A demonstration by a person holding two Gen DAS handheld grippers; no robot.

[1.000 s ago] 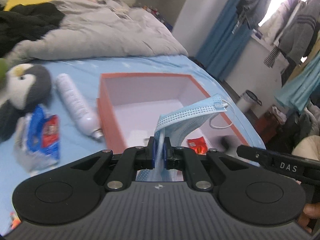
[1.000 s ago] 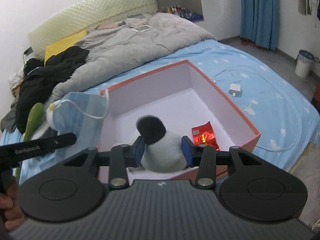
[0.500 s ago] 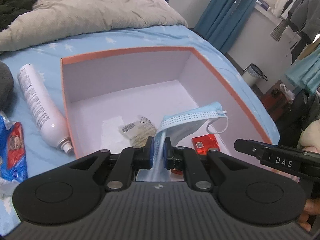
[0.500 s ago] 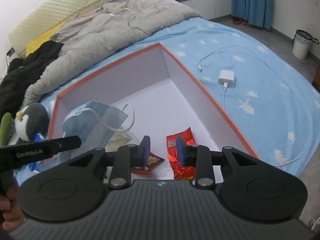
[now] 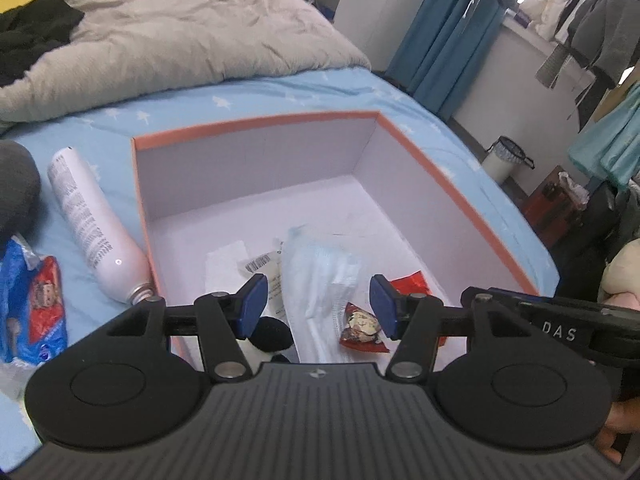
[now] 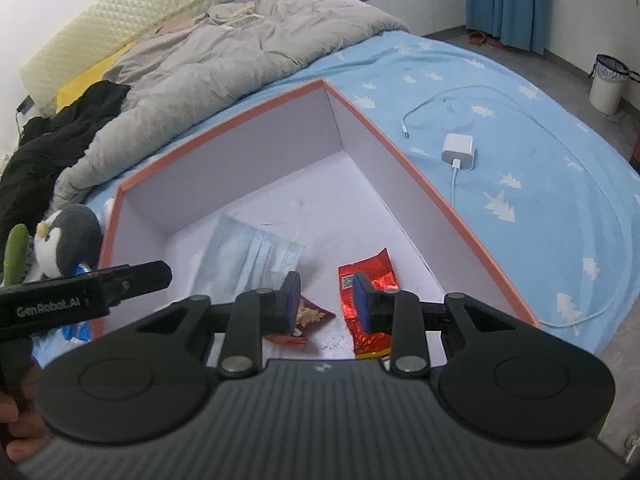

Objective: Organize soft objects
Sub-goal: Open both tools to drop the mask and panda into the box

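The left gripper point(image 5: 316, 307) hangs over the box point(image 5: 256, 126) on the bed point(image 6: 520, 184), its jaws opening, pads clear of the face mask point(image 5: 324, 276) lying on the box floor just beyond and between them; the right gripper point(image 6: 326, 302) has its jaws parted and empty, a red snack packet point(image 6: 368, 280) just beyond them; a small penguin toy point(image 5: 266, 336) lies beneath the left jaws.

Right gripper point(image 6: 326, 300) is held over the orange-rimmed box point(image 6: 420, 176), jaws slightly parted, nothing between them. A blue face mask point(image 6: 248, 260) and red snack packets point(image 6: 368, 280) lie on the box floor. A plush penguin point(image 6: 68, 240) is seen outside the box's left wall; a white charger point(image 6: 458, 152) rests on the blue bedsheet point(image 6: 540, 184).
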